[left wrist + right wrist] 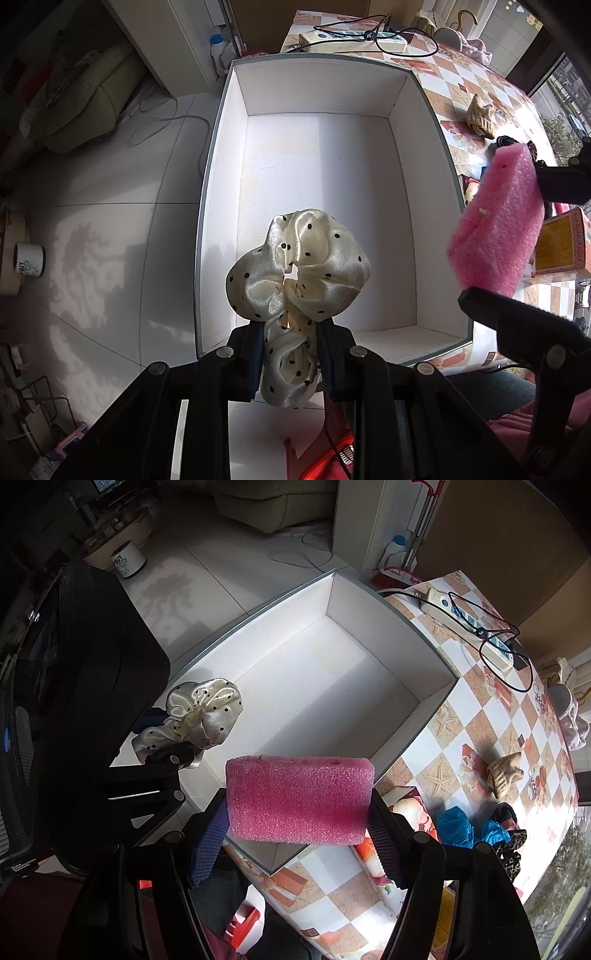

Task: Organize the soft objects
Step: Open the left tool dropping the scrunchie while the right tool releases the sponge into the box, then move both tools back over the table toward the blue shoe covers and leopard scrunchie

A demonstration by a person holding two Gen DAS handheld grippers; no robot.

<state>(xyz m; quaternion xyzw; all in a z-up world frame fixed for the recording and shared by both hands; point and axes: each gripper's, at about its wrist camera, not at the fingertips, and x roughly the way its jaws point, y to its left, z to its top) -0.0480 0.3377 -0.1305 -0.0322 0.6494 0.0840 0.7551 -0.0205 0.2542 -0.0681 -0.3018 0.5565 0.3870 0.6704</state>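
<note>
Pinched in the left claw (290,356), a polka-dot satin scrunchie (299,266) hangs over the empty white box (325,206), ready for dropping; the right claw (297,825) clamps a pink foam block (299,797) beside it.

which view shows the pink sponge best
The right wrist view: the sponge sits centred and whole between the right gripper's pads. The left wrist view shows the sponge only at its right edge, distorted, one end hidden by a finger.

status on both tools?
Left tool pinching scrunchie over box. Right tool clamped on pink foam at box edge. Box empty, nothing blocking.
</note>
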